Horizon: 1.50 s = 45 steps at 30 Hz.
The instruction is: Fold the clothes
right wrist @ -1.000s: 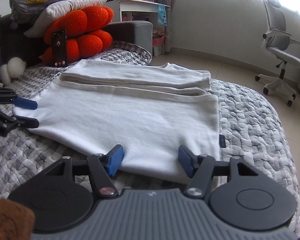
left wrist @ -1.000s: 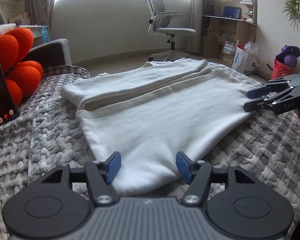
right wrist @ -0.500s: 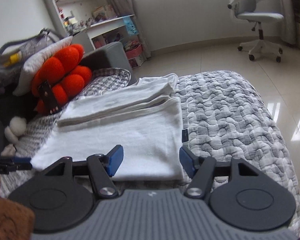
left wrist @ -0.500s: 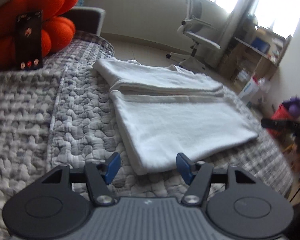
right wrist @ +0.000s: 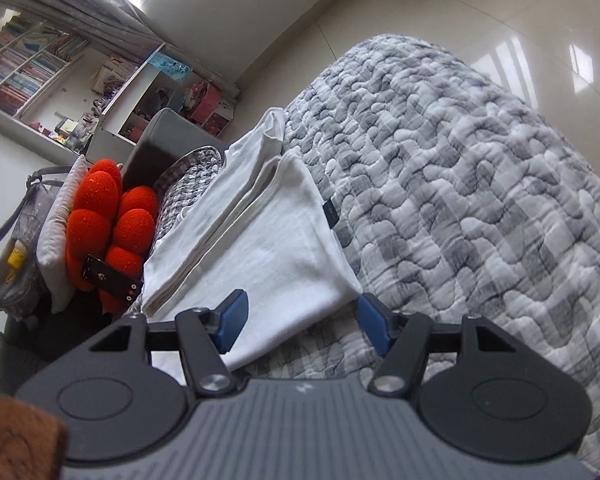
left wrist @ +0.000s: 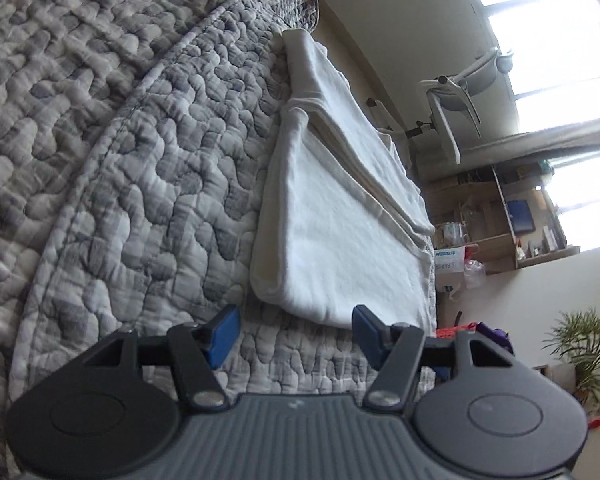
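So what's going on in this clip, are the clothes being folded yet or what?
A person holds a gripper in each hand over a grey quilted bedspread. On it lies a white garment, already folded lengthwise with one side doubled over the other. The left gripper and the right gripper each point at a near corner of it, jaws open and gripping nothing. The next fold has not yet begun. An orange plush cushion sits beyond the garment.

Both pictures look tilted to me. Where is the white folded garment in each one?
Left wrist: white folded garment runs up the middle, above the open left gripper.
Right wrist: centre-left, reaching down between the open right gripper fingers.
Shared landmark: the grey quilted bedspread beneath it.
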Each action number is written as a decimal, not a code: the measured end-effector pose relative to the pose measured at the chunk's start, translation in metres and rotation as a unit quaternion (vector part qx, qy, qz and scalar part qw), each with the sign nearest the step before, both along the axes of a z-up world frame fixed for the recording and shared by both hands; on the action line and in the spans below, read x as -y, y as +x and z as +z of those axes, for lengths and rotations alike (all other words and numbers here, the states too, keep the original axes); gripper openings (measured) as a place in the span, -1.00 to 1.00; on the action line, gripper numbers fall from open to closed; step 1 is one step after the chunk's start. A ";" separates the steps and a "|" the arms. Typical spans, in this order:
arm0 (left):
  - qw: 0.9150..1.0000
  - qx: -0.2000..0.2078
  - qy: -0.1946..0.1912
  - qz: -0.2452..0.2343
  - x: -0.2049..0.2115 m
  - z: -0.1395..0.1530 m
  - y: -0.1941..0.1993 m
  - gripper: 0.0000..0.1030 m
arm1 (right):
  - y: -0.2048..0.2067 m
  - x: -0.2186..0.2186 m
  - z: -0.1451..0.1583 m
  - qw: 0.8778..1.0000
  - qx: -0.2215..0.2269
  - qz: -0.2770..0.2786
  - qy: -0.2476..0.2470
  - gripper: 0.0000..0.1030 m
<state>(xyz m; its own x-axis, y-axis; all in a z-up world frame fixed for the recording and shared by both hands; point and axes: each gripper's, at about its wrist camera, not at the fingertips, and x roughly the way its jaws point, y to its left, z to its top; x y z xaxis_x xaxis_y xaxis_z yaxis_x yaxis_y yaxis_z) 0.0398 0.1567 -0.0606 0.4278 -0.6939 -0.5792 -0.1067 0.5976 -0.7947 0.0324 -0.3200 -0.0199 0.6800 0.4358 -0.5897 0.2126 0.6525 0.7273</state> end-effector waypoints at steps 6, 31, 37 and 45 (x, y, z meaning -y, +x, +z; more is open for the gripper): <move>0.999 -0.020 -0.031 0.028 0.014 -0.012 0.000 0.04 | 0.003 -0.007 -0.008 1.000 -0.019 0.001 0.010 0.26; 0.986 -0.035 -0.075 0.141 0.016 -0.018 -0.001 -0.83 | 0.004 0.006 -0.022 0.989 0.018 -0.123 0.081 -0.77; 0.983 -0.010 -0.105 0.153 0.007 -0.010 -0.009 -0.84 | -0.006 0.010 -0.006 0.984 0.060 -0.124 0.109 -0.78; 0.980 0.023 -0.122 0.155 0.002 0.004 -0.018 -0.85 | -0.015 0.011 0.008 0.982 0.092 -0.113 0.121 -0.79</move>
